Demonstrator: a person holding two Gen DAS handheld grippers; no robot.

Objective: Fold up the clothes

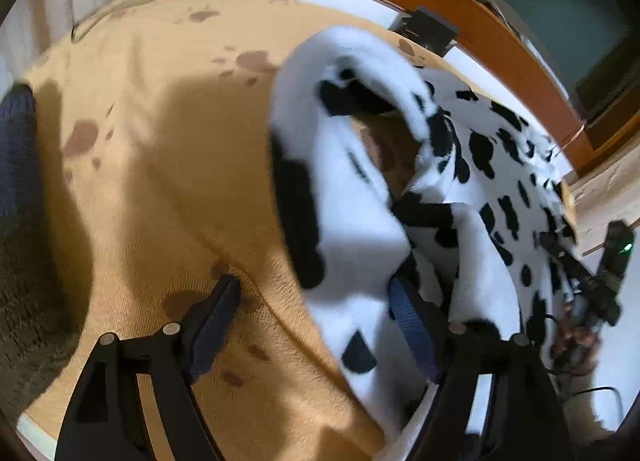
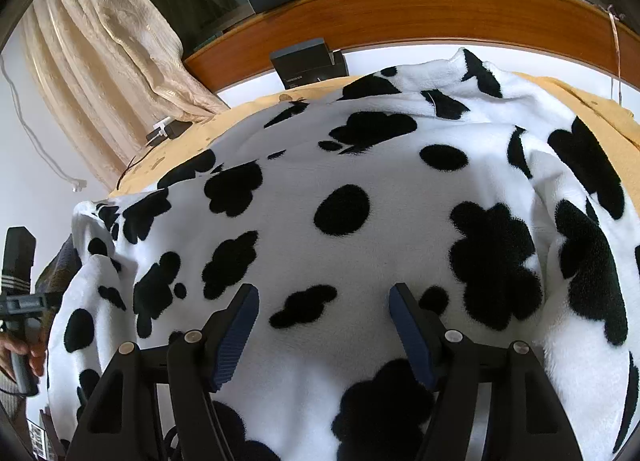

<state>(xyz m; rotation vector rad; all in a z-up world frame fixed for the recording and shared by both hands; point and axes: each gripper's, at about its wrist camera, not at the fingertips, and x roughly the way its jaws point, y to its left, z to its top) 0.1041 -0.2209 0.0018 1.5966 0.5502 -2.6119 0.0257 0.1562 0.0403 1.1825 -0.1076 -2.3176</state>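
Note:
A white fleece garment with black cow patches (image 2: pixel 360 181) lies spread over a tan blanket with brown paw prints (image 1: pixel 160 141). In the left wrist view the garment (image 1: pixel 360 197) is bunched at the right, and a fold of it drapes over the right finger (image 1: pixel 412 325). My left gripper (image 1: pixel 316 317) is open; fleece hangs between its jaws, but the pads do not press on it. My right gripper (image 2: pixel 324 325) is open just above the flat middle of the garment, holding nothing. A hand (image 2: pixel 20 353) holds the left tool at the left edge.
A wooden ledge (image 2: pixel 400 13) runs along the far side, with a dark box (image 2: pixel 308 61) in front of it. A cream curtain (image 2: pixel 100 53) hangs at the back left above a charger and cable (image 2: pixel 168 129). Dark blue cloth (image 1: pixel 16 149) lies at the blanket's left edge.

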